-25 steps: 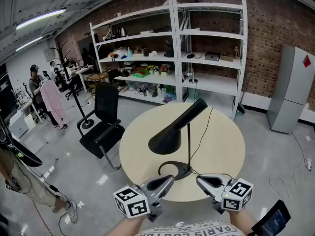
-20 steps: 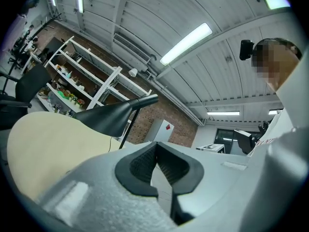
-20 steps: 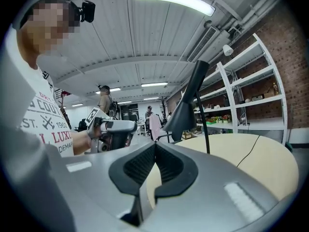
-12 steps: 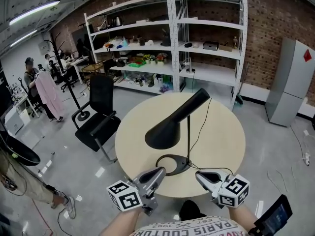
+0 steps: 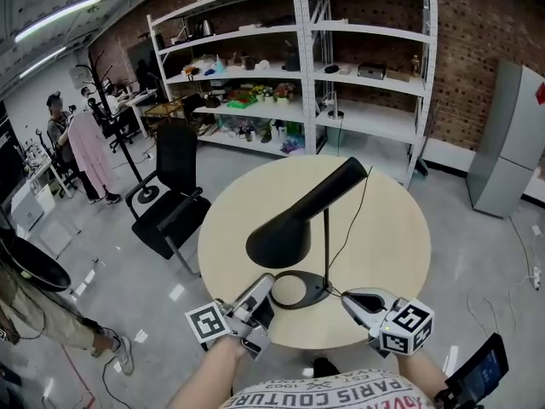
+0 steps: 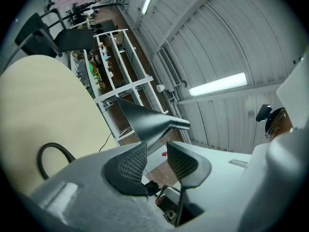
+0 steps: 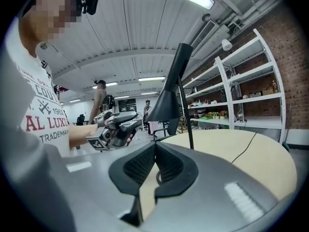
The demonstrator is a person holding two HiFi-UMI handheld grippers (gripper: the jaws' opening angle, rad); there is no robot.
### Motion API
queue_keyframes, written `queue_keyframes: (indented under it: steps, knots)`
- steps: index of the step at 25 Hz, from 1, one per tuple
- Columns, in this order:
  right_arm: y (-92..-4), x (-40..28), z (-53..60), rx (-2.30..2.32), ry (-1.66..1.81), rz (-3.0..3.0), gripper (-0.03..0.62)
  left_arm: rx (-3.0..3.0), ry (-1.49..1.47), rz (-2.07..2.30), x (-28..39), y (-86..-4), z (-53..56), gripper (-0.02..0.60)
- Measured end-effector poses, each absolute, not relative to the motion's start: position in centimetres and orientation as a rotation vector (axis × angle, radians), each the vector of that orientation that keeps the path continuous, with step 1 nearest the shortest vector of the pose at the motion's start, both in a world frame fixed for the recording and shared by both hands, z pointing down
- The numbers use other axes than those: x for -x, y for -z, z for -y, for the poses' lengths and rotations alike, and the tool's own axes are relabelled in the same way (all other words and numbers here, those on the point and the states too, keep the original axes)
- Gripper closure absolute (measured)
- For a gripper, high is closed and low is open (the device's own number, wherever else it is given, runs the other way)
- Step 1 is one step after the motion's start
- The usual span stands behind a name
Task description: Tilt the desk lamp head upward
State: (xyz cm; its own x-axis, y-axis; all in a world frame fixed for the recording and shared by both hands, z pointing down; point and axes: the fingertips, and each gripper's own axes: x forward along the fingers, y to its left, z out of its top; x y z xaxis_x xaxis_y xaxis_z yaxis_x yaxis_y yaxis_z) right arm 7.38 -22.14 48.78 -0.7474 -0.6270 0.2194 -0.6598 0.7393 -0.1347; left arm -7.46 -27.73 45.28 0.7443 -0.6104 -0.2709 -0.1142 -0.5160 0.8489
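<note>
Just ahead of my left claw (image 5: 260, 290), whose jaws have just been opening, seemingly empty, stands the desk lamp (image 5: 289, 224); my right claw (image 5: 351, 300) is pressed together.

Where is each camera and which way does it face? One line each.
Head view: on the person's head, looking down at table, lamp, forearms, left gripper, right gripper.
Left gripper view: rides that gripper, faces lamp head and ceiling; its empty jaws, just opened, show.
Right gripper view: faces lamp, left gripper, torso; shut jaws show.
All share the lamp.
</note>
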Motion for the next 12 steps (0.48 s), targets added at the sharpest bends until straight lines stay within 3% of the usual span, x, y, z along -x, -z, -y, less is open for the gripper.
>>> queue_keyframes:
  steps: [12]
  knots:
    - [-50.1, -7.7, 27.8, -0.962, -0.343, 2.782, 0.591, -1.917, 0.88, 0.414, 7.8, -45.7, 29.9, 0.447]
